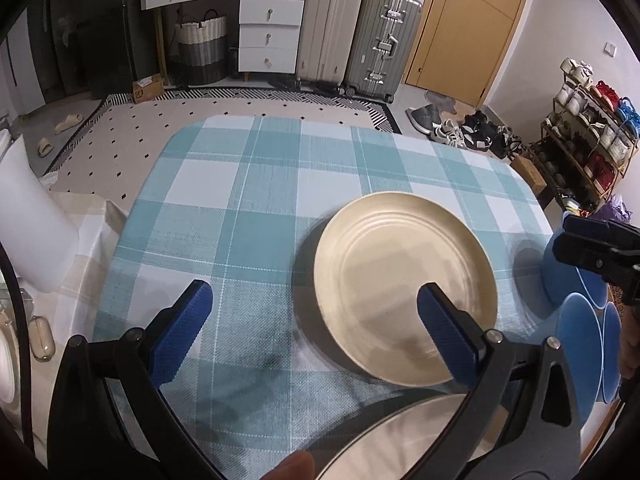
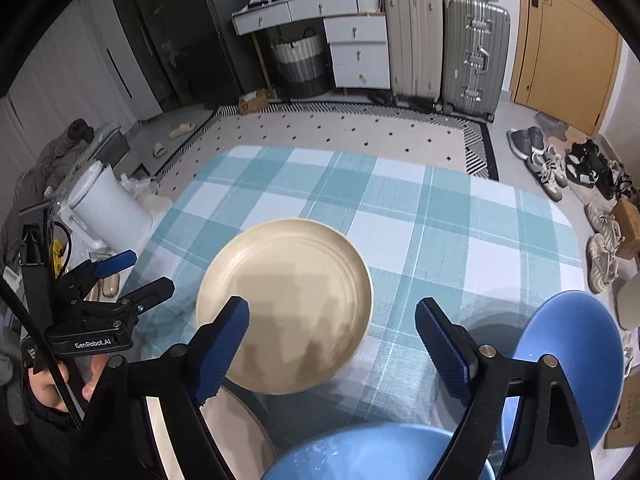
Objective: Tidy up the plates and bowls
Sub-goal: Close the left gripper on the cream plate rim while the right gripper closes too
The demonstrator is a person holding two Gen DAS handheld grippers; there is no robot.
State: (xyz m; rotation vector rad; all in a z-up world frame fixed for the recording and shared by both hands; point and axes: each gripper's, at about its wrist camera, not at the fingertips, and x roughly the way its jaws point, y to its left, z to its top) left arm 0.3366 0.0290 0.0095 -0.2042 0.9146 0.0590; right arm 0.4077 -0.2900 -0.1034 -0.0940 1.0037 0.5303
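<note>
A cream plate lies flat on the checked blue-and-white tablecloth; it also shows in the right wrist view. A second pale plate lies at the near edge. Blue dishes sit at the right; in the right wrist view a blue plate and a blue bowl are close below. My left gripper is open and empty, its right finger over the cream plate's near edge. My right gripper is open and empty above the cloth beside the cream plate.
A white cylindrical bin stands off the table's left side. Suitcases, a drawer unit and a basket line the far wall. Shoes and a shoe rack are on the right.
</note>
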